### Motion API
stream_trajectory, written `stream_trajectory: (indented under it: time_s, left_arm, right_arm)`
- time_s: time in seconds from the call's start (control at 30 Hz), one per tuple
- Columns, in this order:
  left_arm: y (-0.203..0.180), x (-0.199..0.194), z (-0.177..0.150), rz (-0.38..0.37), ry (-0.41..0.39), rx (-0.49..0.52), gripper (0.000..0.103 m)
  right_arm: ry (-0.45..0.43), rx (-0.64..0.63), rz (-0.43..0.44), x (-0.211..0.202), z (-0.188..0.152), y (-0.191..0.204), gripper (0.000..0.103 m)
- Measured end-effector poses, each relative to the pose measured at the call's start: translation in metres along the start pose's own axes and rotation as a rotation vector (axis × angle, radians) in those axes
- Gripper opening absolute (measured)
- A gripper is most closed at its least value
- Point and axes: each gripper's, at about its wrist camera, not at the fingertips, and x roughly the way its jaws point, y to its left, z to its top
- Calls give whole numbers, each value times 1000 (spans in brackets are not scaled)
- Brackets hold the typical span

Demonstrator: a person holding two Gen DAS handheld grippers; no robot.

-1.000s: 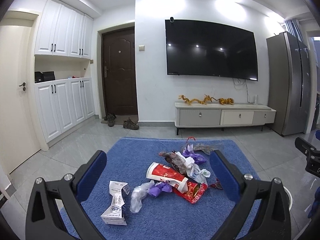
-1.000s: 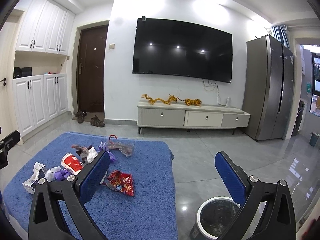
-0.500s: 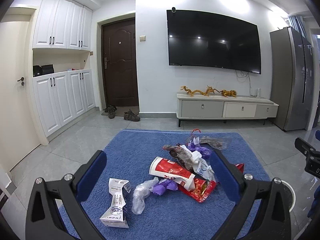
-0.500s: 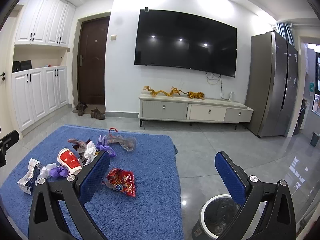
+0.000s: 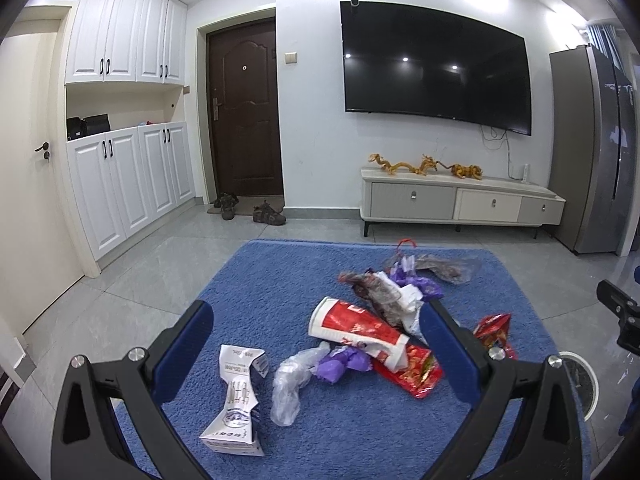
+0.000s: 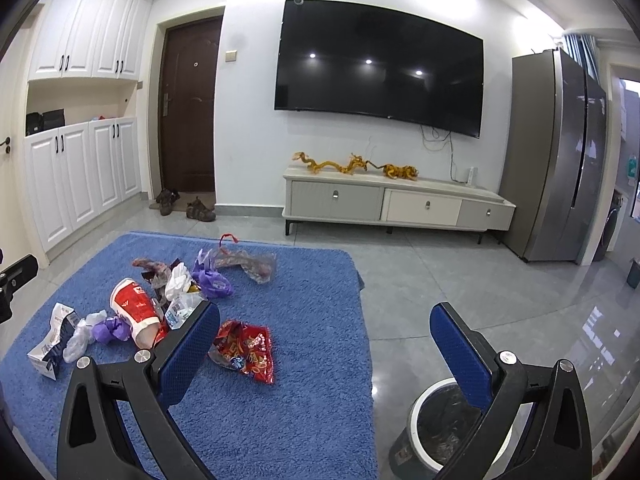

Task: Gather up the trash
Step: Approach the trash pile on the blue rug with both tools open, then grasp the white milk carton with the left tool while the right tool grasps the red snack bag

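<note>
Trash lies scattered on a blue rug [image 5: 256, 280]: a white crushed carton [image 5: 236, 400], a clear plastic bag [image 5: 290, 384], a purple wrapper [image 5: 344, 364], a red-and-white paper cup [image 5: 352, 326], a red snack bag [image 6: 246, 350] and several more wrappers [image 5: 384, 288] behind. My left gripper [image 5: 316, 352] is open and empty, above the near trash. My right gripper [image 6: 324, 348] is open and empty, over the rug's right edge. A grey trash bin [image 6: 444, 428] with a white rim stands on the floor under its right finger.
A TV cabinet [image 5: 460, 204] with gold dragon figures stands at the far wall under a large TV [image 5: 436, 76]. White cupboards [image 5: 128, 180] line the left wall, shoes [image 5: 268, 214] lie by the brown door, a grey fridge [image 6: 560, 160] stands at right.
Both grippers have moved forward and tilted down a little toward the rug; the trash and bin look nearer. Both stay open and empty.
</note>
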Motion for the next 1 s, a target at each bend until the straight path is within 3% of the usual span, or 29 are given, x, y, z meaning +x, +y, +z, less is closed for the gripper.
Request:
stream_trajectory:
  time_s: [0.17,0.4,0.47,0.6,0.77,0.83,1.0]
  left_arm:
    - [30,13,-7,76,24,-7,103]
    - [129,34,-21,284,68,-117,103]
    - [147,37,-27,292,89,-158,103]
    - [157,35,-41,221,133,-189,103]
    - [119,43,-57,10,239,-117,103]
    - [108,49,-64,-19,281,-87,102]
    - [97,73,-86,-58,399,-85,82]
  right_arm:
    - [37,20,22,16,-9,-7,103]
    - [162,111,-25,46,-48,-46,103]
    - [189,115,-31,52,-58,-49,103]
    - [219,89,-4,62,-65,-40,103]
    - [231,61,84,77,-60,-13,103]
    - [235,44,121,85,-55,-2,103]
    - [251,-36,200,104,-45,29,100]
